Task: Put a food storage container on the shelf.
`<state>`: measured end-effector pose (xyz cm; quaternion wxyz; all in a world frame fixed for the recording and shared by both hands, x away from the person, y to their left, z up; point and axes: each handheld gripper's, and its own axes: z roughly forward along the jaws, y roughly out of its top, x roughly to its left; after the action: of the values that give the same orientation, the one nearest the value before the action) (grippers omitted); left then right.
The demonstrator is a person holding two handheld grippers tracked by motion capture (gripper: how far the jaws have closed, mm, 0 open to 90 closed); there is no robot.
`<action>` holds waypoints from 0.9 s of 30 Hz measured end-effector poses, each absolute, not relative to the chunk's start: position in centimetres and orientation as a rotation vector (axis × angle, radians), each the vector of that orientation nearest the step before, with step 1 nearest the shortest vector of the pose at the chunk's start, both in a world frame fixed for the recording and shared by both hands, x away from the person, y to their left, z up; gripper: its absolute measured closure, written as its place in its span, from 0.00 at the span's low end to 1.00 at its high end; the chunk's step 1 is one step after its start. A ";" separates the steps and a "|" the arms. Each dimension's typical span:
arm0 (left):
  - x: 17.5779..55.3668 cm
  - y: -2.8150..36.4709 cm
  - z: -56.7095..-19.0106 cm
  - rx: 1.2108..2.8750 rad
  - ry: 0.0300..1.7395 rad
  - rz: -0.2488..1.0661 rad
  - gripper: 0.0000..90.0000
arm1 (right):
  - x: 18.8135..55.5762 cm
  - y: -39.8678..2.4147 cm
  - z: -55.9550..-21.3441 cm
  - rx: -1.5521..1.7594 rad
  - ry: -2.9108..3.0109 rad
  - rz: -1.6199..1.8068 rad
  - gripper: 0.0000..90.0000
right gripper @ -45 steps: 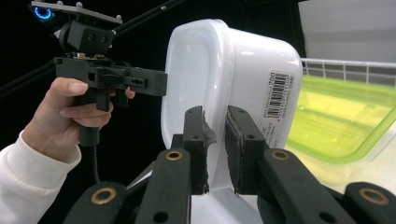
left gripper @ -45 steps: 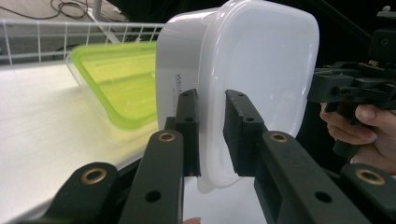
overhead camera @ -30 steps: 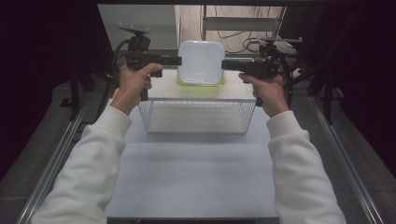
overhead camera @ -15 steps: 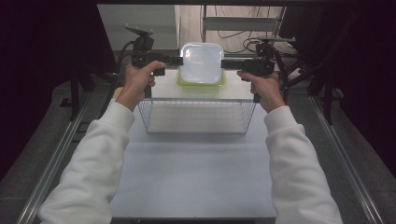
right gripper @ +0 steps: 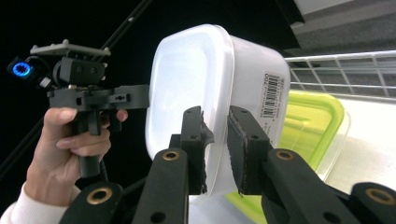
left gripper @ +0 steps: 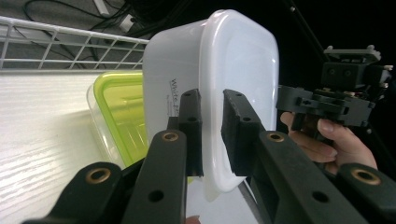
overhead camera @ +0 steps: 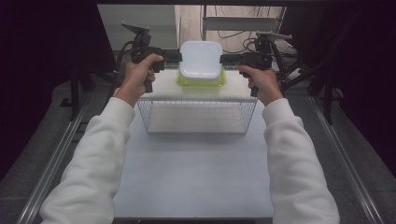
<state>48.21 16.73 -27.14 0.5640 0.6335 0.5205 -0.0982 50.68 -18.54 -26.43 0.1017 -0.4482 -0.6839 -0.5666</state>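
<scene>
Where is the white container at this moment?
In the high view the white container is at the far middle, held between the left gripper and right gripper, just above the green-lidded container behind the wire basket.

Your white plastic box has round corners and a barcode sticker on one side. It is up in the air, held by its rim on both sides, just above the box with the green lid.
</scene>
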 end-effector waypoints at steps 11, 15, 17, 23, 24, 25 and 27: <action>50.0 16.9 -28.3 1.402 1.264 -0.306 0.84 | 52.8 -18.5 -27.1 -1.438 -1.871 -1.628 0.83; 50.3 16.9 -28.7 1.395 1.263 -0.326 0.80 | 53.0 -18.7 -27.4 -1.459 -1.838 -1.608 0.83; 50.3 16.9 -28.8 1.390 1.258 -0.324 0.80 | 53.0 -18.8 -27.5 -1.459 -1.828 -1.611 0.83; 50.1 16.6 -28.8 1.426 1.235 -0.268 0.66 | 52.7 -18.6 -27.2 -1.441 -1.858 -1.640 0.73; 50.0 16.7 -28.7 1.436 1.222 -0.242 0.62 | 52.6 -18.6 -27.1 -1.436 -1.871 -1.649 0.71; 49.9 16.8 -28.5 1.440 1.214 -0.210 0.58 | 52.4 -18.6 -27.0 -1.430 -1.892 -1.659 0.68; 49.6 17.0 -28.3 1.456 1.199 -0.146 0.51 | 52.0 -18.5 -26.7 -1.431 -1.948 -1.678 0.63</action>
<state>49.56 17.03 -28.29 0.5850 0.6243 0.5139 -0.0628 51.98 -18.54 -26.68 0.0995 -0.4841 -0.6587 -0.5674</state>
